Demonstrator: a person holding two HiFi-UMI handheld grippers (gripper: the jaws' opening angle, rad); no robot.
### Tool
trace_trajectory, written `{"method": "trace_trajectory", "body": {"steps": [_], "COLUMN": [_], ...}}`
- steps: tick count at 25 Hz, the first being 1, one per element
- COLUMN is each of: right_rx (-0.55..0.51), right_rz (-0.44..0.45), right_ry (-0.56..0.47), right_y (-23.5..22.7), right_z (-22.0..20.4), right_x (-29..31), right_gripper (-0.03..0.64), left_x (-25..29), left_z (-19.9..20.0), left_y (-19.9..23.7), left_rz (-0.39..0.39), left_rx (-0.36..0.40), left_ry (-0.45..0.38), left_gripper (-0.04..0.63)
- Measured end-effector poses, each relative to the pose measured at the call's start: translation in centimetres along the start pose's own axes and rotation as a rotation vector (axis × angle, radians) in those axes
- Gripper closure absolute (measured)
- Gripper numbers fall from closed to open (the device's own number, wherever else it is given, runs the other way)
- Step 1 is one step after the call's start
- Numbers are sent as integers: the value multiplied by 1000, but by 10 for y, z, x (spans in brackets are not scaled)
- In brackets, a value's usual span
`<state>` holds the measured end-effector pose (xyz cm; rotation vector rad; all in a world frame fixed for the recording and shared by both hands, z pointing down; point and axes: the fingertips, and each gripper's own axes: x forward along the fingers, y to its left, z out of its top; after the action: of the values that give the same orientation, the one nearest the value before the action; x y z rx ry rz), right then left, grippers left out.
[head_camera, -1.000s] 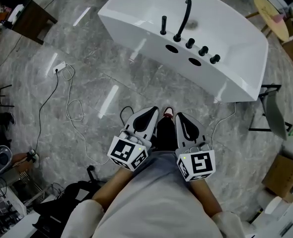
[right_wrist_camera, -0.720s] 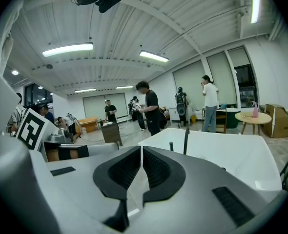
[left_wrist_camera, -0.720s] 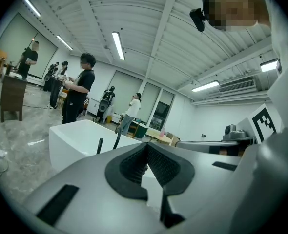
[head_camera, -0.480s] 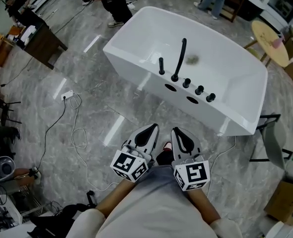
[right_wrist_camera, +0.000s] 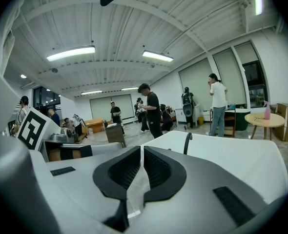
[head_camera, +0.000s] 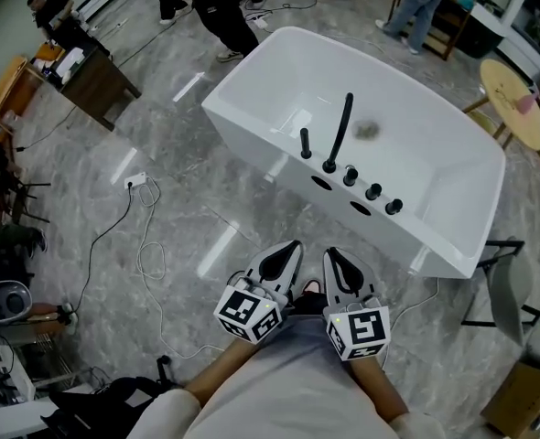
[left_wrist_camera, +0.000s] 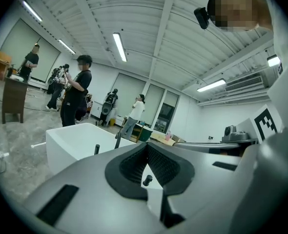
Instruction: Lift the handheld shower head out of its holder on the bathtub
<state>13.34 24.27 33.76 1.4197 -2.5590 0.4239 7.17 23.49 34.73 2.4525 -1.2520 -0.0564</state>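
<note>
1. Pointing ahead side by side, the left tool (head_camera: 291,248) and the right tool (head_camera: 331,255) sit close in front of the person's body. They are near each other but not touching, each with its marker cube toward the person.
2. The left tool's jaws are together at the tips with nothing between them. In the left gripper view the dark ribbed pads (left_wrist_camera: 133,168) meet in a point.
3. The right tool's jaws are closed as well, with only a thin slit between the pads, and they hold nothing.
4. Below the gap between the two tools, a shoe (head_camera: 310,287) stands on the grey marble floor (head_camera: 178,154).
5. Out to the left tool's left, a white cable (head_camera: 142,245) loops across the floor from a power strip (head_camera: 135,181).
6. Ahead of both tools and well apart from them stands the white bathtub (head_camera: 270,149), its near long side turned toward them.
7. On that near rim the handheld shower head (head_camera: 306,142), a short black stick, stands upright in its holder almost straight ahead of the tools. Neither tool touches it.
8. Just beside it, toward the right tool's side, rises the tall curved spout (head_camera: 340,128). A row of black knobs (head_camera: 372,191) runs further that way.
9. Beyond the tub, people (head_camera: 220,7) stand on the floor.
10. A brown desk (head_camera: 91,76) lies far off to the left tool's left, and a round wooden desk (head_camera: 513,99) far off to the right tool's right.
</note>
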Motion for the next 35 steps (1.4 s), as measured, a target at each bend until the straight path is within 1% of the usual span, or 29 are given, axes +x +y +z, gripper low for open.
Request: {"method": "trace_trajectory", "body": {"steps": [3,7,10,13,17,21,25,30,35], "right_rx": [4,-12,-5,-4,-19,-17,-27,-33,-37], "right_rz": [5,-9,-5,-8,-41,-39,-38,-38,-95], "right_ry": [-6,7,14,21,40,42,7,30,35], "right_y": [-6,-13,-18,-26,-41,-47,-50,-53,-61], "right_z": [3,1,-2,-1,2,4,20,29,50], "right_x": [7,12,21,27,30,55,84,122,154], "right_gripper": [597,597,597,597,597,597,597,597,597], "left_x": [4,5,12,26,47,62,79,99,124], "left_z": [0,-3,-6,-9,-9,-3,11,24,44], "left_y": [5,13,20,21,18,37,60,91,117], "left_rz": [18,60,61,46,2,-14,-19,-29,-73], "left_rx": [-4,-21,-27,-39,-54,-56,-40,-39,-11], "left_ry": [5,11,16,29,34,33,27,33,51], "left_gripper": [589,589,589,589,589,589,589,589,589]}}
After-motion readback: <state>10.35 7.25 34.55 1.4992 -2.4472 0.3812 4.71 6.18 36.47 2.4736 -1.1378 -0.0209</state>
